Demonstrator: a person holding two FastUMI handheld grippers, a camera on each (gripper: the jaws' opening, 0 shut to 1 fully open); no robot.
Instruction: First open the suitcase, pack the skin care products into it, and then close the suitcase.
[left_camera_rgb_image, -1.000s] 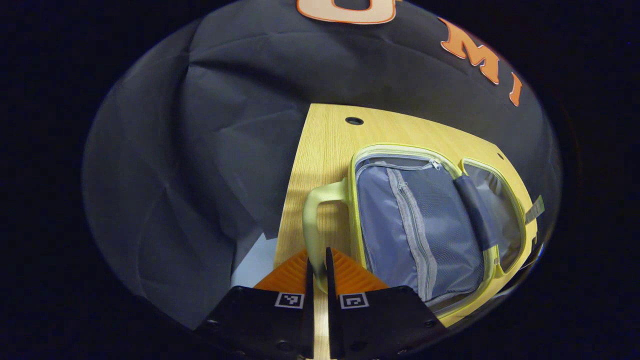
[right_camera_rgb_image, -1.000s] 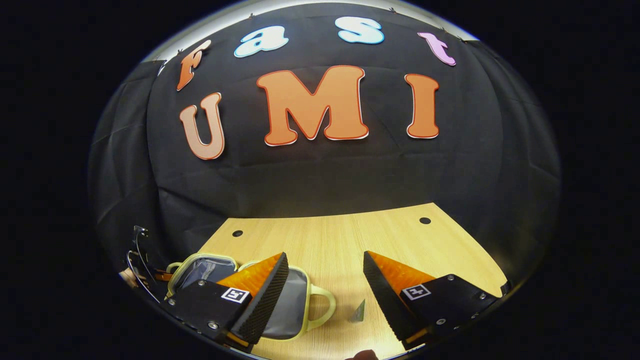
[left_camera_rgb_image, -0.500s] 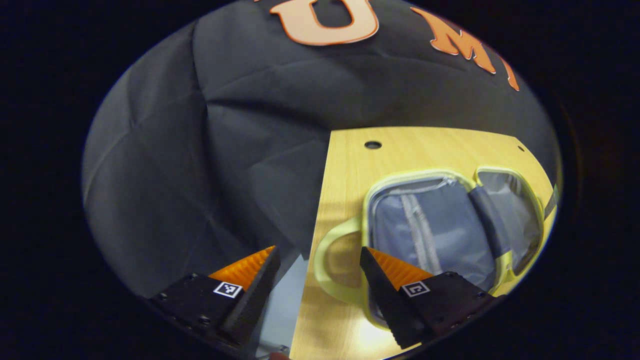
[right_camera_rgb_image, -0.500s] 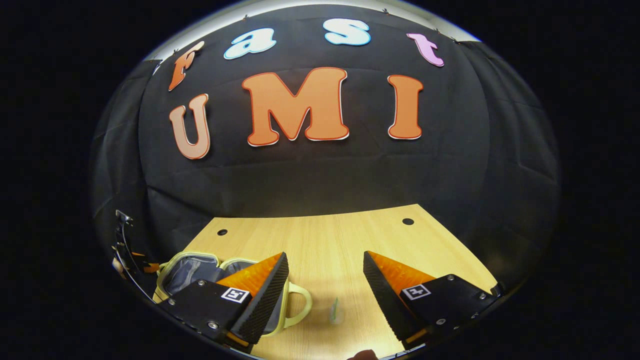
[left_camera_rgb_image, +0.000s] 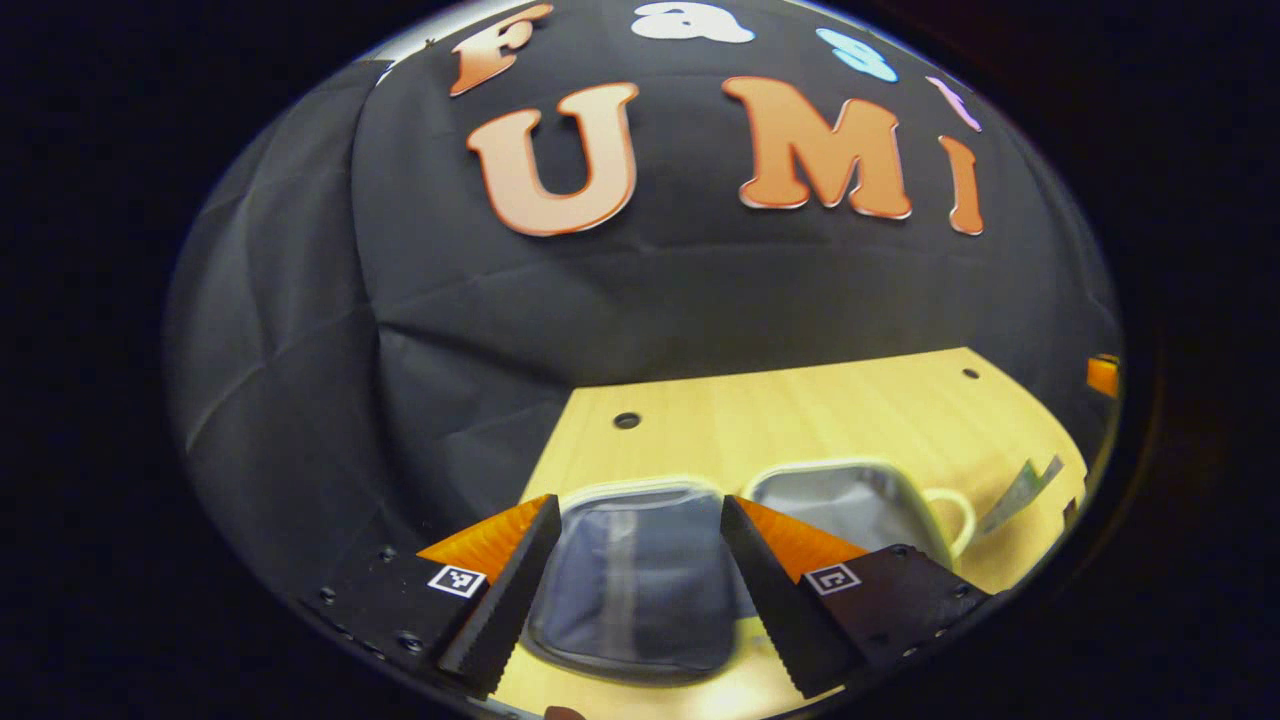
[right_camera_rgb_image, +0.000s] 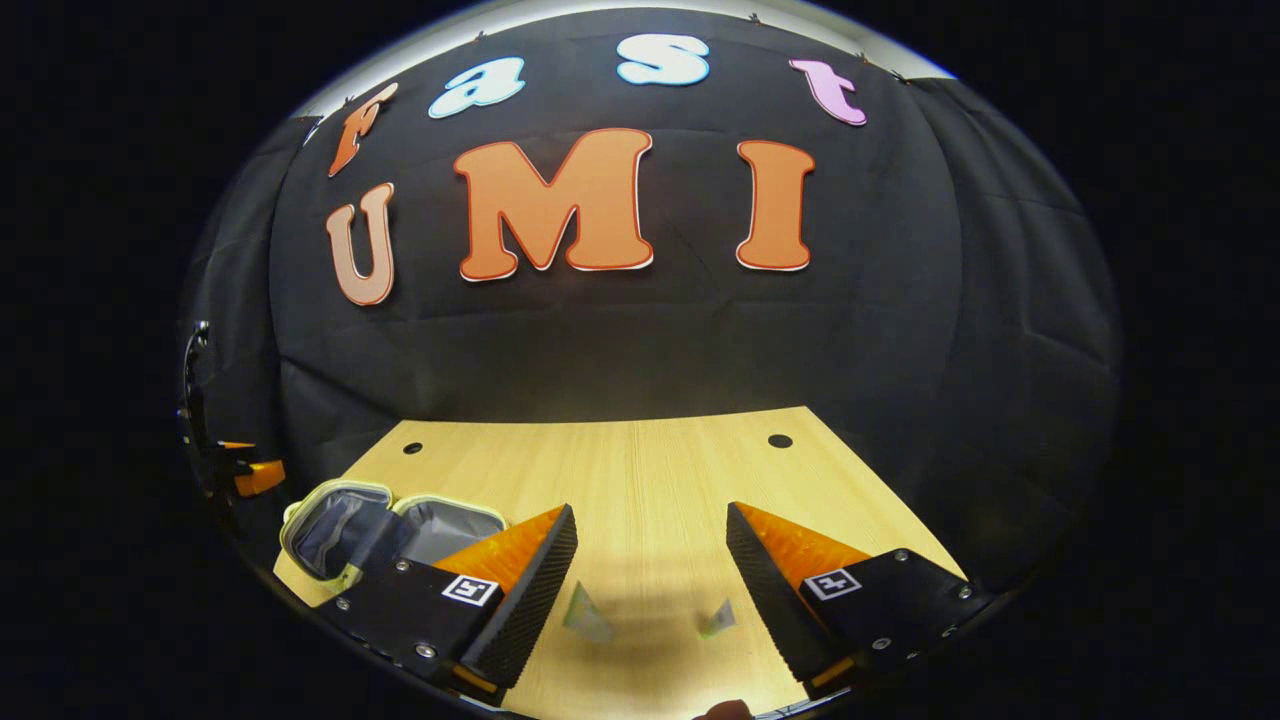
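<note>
The small suitcase (left_camera_rgb_image: 640, 590) lies open on the wooden table (left_camera_rgb_image: 800, 420), pale yellow-green outside and grey inside. One half has a zipped mesh pocket; the other half (left_camera_rgb_image: 850, 500) carries the handle (left_camera_rgb_image: 955, 515). My left gripper (left_camera_rgb_image: 637, 520) hovers open over the near half, holding nothing. A flat skin care sachet (left_camera_rgb_image: 1020, 490) lies just past the handle. In the right gripper view, two small sachets (right_camera_rgb_image: 585, 614) (right_camera_rgb_image: 718, 620) lie on the table under my open right gripper (right_camera_rgb_image: 650, 530). The suitcase (right_camera_rgb_image: 390, 530) sits to its left.
The table (right_camera_rgb_image: 640, 470) has small round holes near its back corners (right_camera_rgb_image: 779, 440) and ends at the black cloth wall. Its left edge runs close beside the suitcase. An orange part, seemingly of the other gripper (right_camera_rgb_image: 250, 476), shows at the far left.
My left gripper let go of the suitcase handle, opened, and swung up and round to face the back wall. The right gripper drifted right, bringing a second sachet into view.
</note>
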